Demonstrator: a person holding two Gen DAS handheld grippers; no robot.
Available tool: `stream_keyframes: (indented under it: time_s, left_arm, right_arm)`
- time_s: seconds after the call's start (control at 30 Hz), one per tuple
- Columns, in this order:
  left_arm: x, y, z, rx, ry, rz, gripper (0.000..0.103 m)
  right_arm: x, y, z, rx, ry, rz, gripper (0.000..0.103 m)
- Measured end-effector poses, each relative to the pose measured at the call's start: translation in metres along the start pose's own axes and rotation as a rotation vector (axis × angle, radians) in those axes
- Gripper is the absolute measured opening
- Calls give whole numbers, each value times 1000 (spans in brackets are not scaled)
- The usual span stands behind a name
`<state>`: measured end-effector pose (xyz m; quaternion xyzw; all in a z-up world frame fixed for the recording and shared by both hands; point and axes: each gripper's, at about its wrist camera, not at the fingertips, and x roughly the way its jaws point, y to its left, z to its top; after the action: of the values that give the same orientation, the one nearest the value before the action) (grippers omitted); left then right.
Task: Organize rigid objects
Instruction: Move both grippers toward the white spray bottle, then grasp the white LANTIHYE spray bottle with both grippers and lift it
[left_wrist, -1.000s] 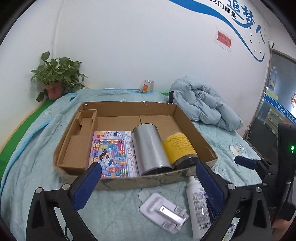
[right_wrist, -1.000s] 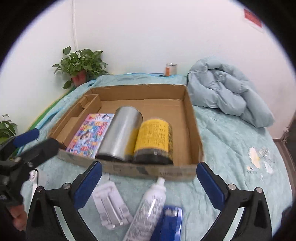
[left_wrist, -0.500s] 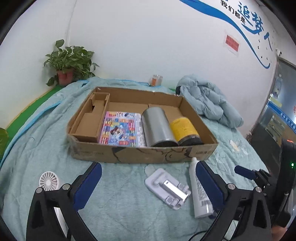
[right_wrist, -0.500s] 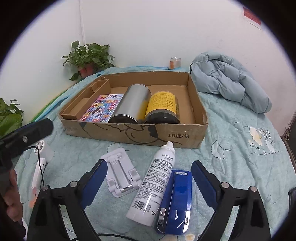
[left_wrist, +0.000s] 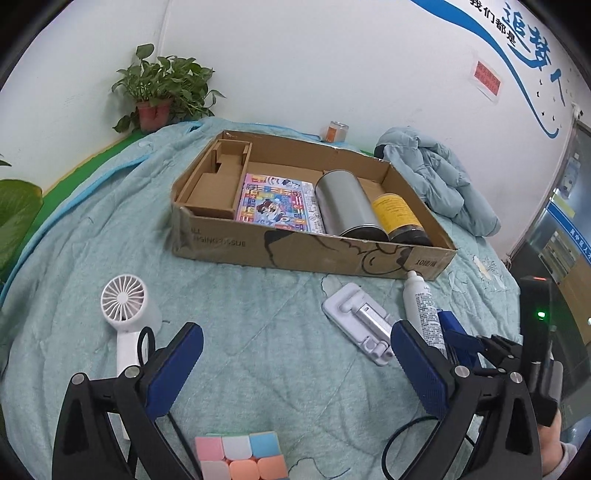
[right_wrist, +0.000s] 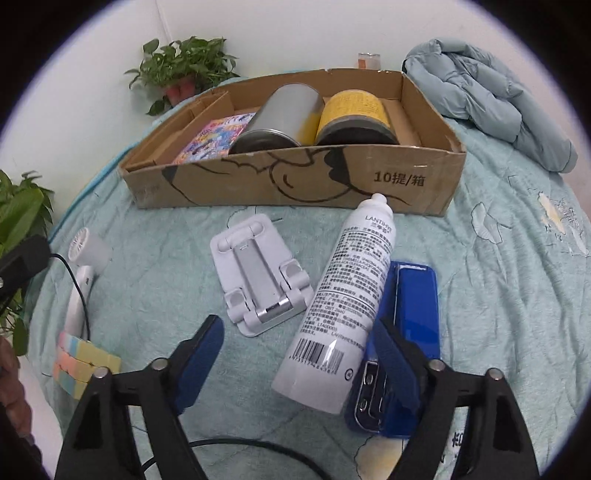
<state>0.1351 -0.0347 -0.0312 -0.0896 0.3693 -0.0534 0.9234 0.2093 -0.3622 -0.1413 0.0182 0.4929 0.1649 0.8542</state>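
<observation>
Nearest the front edge of the bed, the right hand-held gripper (right_wrist: 295, 350) has its jaws apart, and they've just been closing in. The white spray bottle (right_wrist: 347, 302) lies between them with neither pad on it yet. Its small print is too blurry, only "LANTIHYE" reads near the cap. The blue stapler (right_wrist: 413, 306) beside it is half hidden by the right finger. The left hand-held gripper (left_wrist: 295, 365) is spread wide over bare quilt, and the puzzle cube (left_wrist: 240, 458) is cut off at the bottom. Farther back, the cardboard box (right_wrist: 295, 181) says "10提/箱" and holds two cans and a colourful book.
</observation>
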Motion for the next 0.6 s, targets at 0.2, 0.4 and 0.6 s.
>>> stream_keyframes:
  time_s: [0.2,0.4,0.6]
  left_arm:
    - [-11,5,-5,2,1,-12,102]
    - [-14,-2,-13,-10,57,-104,102]
    - [-4,-24,-30,-25,190,-301,102]
  right_arm:
    - [9,1,1,-25,-7,-133,49]
    - [-12,-2,-23,-41,15,-51,46]
    - [-39,-4,-60,-30,88,95,46]
